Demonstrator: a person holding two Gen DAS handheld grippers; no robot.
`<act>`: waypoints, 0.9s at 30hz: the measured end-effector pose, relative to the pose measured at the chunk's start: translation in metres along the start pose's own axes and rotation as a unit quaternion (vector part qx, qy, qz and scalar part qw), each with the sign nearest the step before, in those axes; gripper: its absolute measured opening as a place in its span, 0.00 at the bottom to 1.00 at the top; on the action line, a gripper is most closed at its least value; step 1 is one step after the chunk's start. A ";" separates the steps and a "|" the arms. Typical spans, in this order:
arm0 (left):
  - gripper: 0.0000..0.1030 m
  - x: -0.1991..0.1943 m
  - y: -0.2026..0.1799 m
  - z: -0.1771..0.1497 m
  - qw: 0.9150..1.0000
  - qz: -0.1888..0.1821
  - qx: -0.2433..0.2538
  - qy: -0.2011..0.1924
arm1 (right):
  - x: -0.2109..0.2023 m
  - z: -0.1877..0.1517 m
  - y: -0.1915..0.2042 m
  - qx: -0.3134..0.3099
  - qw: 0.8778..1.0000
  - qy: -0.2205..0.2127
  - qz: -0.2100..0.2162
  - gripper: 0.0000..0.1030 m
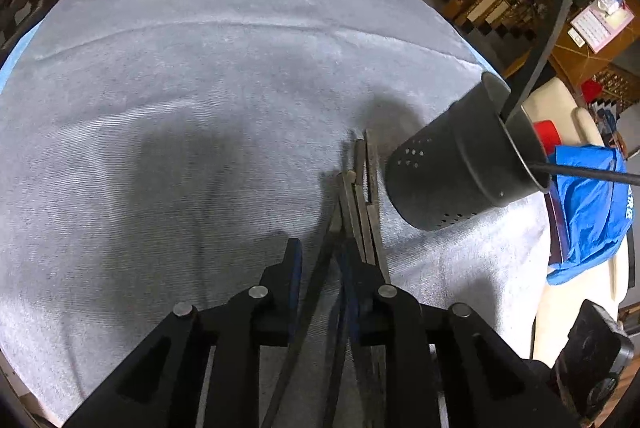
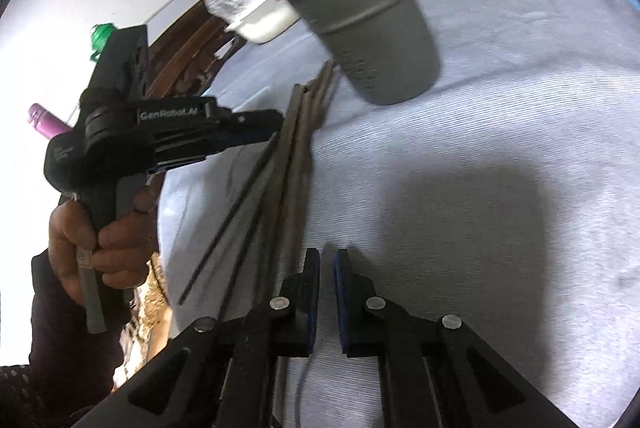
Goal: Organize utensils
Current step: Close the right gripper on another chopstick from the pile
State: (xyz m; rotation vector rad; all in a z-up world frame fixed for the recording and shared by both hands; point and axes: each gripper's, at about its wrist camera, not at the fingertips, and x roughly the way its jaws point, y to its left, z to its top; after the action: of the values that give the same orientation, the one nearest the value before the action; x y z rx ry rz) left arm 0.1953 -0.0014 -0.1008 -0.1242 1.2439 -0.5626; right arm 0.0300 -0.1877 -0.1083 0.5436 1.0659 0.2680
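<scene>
You are working the left gripper (image 1: 318, 270) into a bundle of chopsticks (image 2: 294, 148) lying on the cloth-covered worktop (image 1: 200, 108), just beside the dark holder (image 1: 460, 168). Its jaws are standing only a little apart, with several sticks running up between them, and I cannot tell whether the pads are actually biting on any stick. Your right gripper (image 2: 327, 292) is hovering just to the right of the bundle's near end, jaws almost together with a thin gap and nothing between them. The bundle's long axis is running from the edge near you away toward the foot of the holder, with the far tips ending just short of its wall; the sticks are splaying slightly at both ends, and the thinner dark ones are angling off to the left in the right wrist view. The holder is standing upright, already carrying a couple of utensils that are leaning out over its rim. The risks as I judge them: if you are lifting with a loose or partial pinch, some sticks could be slipping out and rolling across the cloth; if you are pushing the bundle forward, the tips could be knocking the holder and tipping it; and the leaning utensils could be blocking the mouth as you bring the sticks in.
</scene>
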 end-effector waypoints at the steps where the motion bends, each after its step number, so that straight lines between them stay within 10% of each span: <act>1: 0.20 0.001 -0.002 -0.001 1.000 0.003 0.005 0.001 | -0.002 0.001 0.000 -0.003 1.000 -0.001 -0.005 0.09; 10: 0.22 0.005 -0.011 -0.006 0.995 0.077 0.061 -0.016 | -0.010 0.015 0.003 -0.010 1.000 -0.010 -0.023 0.10; 15: 0.11 -0.001 0.005 -0.004 0.997 0.067 0.046 -0.011 | 0.001 0.028 0.014 -0.023 0.999 -0.011 -0.019 0.10; 27: 0.22 -0.002 0.026 0.018 0.999 0.047 0.009 0.001 | 0.052 0.063 0.038 -0.033 0.999 0.034 0.007 0.12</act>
State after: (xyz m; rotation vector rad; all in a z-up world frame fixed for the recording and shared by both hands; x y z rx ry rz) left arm 0.2208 0.0182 -0.1035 -0.0499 1.2409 -0.4917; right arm 0.1116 -0.1503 -0.1040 0.4852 1.1146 0.3350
